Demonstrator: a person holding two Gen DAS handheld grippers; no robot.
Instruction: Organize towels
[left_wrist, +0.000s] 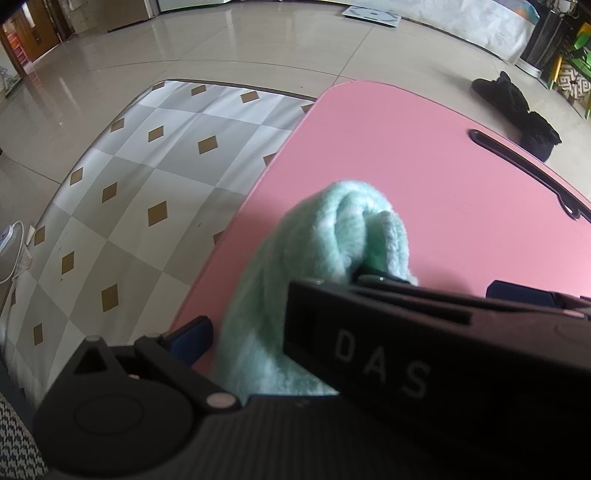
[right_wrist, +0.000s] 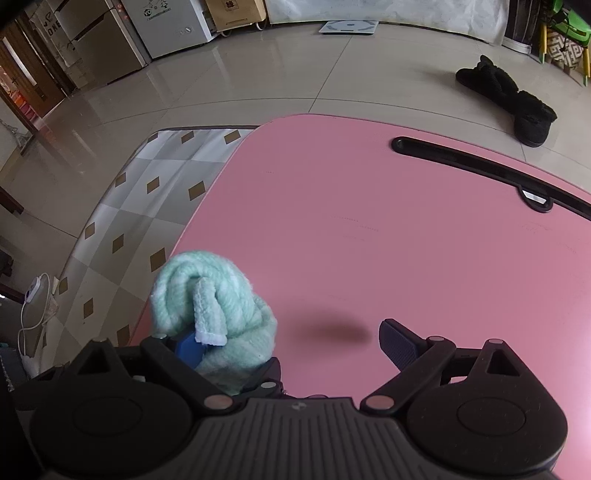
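A rolled mint-green towel (left_wrist: 314, 258) sits bunched at the left edge of the pink table (left_wrist: 424, 166). My left gripper (left_wrist: 354, 315) is open, its blue pads far apart, with the towel and the right gripper's black body (left_wrist: 388, 350) marked "DAS" lying between them. In the right wrist view the towel (right_wrist: 221, 306) is draped over the left finger (right_wrist: 188, 347) of my right gripper (right_wrist: 293, 345), which stands open above the pink table (right_wrist: 369, 229). Nothing lies between its pads. The towel's lower end is hidden behind the gripper bodies.
A long black slot (right_wrist: 461, 162) runs along the table's far right. A grey-and-white checkered mat (left_wrist: 147, 184) lies on the tiled floor to the left. Black fluffy slippers (right_wrist: 517, 107) lie beyond the table. A white cable and controller (right_wrist: 33, 295) sit at the far left.
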